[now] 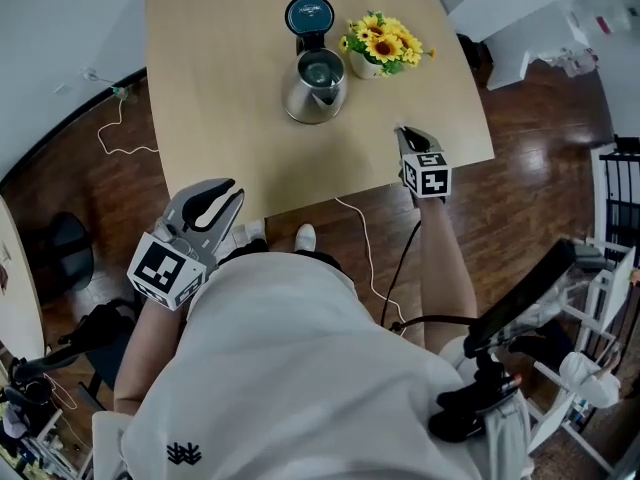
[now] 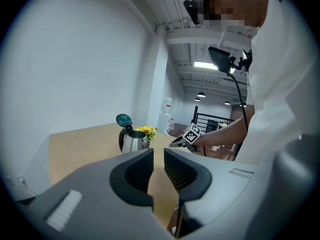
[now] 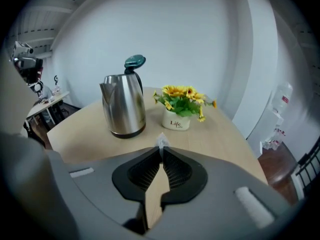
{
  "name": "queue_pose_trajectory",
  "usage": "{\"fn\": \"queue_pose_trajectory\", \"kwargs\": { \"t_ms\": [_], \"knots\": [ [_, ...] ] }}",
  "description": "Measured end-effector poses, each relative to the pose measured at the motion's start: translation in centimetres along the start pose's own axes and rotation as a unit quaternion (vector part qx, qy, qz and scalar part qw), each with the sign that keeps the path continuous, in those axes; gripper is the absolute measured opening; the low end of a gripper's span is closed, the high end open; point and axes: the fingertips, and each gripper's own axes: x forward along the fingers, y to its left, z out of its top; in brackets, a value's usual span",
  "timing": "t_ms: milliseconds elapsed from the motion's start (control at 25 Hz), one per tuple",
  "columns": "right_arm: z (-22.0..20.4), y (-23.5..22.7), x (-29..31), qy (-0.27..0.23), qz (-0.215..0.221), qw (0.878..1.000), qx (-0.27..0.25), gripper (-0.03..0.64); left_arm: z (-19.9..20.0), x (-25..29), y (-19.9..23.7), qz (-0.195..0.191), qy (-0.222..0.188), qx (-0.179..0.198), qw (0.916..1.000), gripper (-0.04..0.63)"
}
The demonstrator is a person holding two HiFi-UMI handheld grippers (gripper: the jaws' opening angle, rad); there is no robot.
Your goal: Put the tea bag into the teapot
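Observation:
A steel teapot point(image 1: 315, 88) stands on the wooden table point(image 1: 220, 98) with its teal lid point(image 1: 309, 13) hinged up and its mouth uncovered. In the right gripper view it point(image 3: 124, 106) is ahead and slightly left. My right gripper point(image 3: 161, 151) is shut on a small white tea bag point(image 3: 161, 141), whose tip pokes out past the jaw tips. In the head view that gripper point(image 1: 403, 131) hovers over the table's near right part, short of the teapot. My left gripper point(image 1: 228, 196) hangs at the table's near edge, its jaws point(image 2: 158, 166) a narrow gap apart with nothing between them.
A white pot of yellow sunflowers point(image 1: 382, 43) stands just right of the teapot, close to it. A white cable point(image 1: 365, 248) trails over the dark wood floor below the table's near edge. Black equipment point(image 1: 520, 298) and a white rack stand at the right.

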Motion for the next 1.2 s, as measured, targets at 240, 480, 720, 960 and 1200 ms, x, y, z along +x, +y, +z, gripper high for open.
{"fn": "queue_pose_trajectory", "kwargs": {
  "t_ms": [240, 480, 720, 960, 1200],
  "knots": [
    [9.0, 3.1, -4.0, -0.055, 0.036, 0.997, -0.038, 0.020, 0.2, 0.2, 0.6, -0.012, -0.014, 0.001, 0.9998, 0.041],
    [17.3, 7.8, -4.6, -0.103, 0.082, 0.988, -0.077, 0.020, -0.1, -1.0, 1.9, 0.003, -0.023, -0.008, 0.9997, 0.041],
    [20.8, 11.6, -2.3, -0.108, 0.112, 0.982, -0.111, 0.020, -0.7, -3.2, 3.4, 0.033, -0.028, -0.021, 0.9989, 0.041],
    [20.7, 13.0, 1.4, -0.079, 0.120, 0.980, -0.136, 0.020, -1.8, -4.8, 5.2, 0.062, -0.025, -0.037, 0.9971, 0.041],
    [20.2, 13.1, 3.5, -0.054, 0.113, 0.979, -0.163, 0.025, -2.5, -5.4, 6.3, 0.073, -0.023, -0.051, 0.9957, 0.041]
  ]
}}
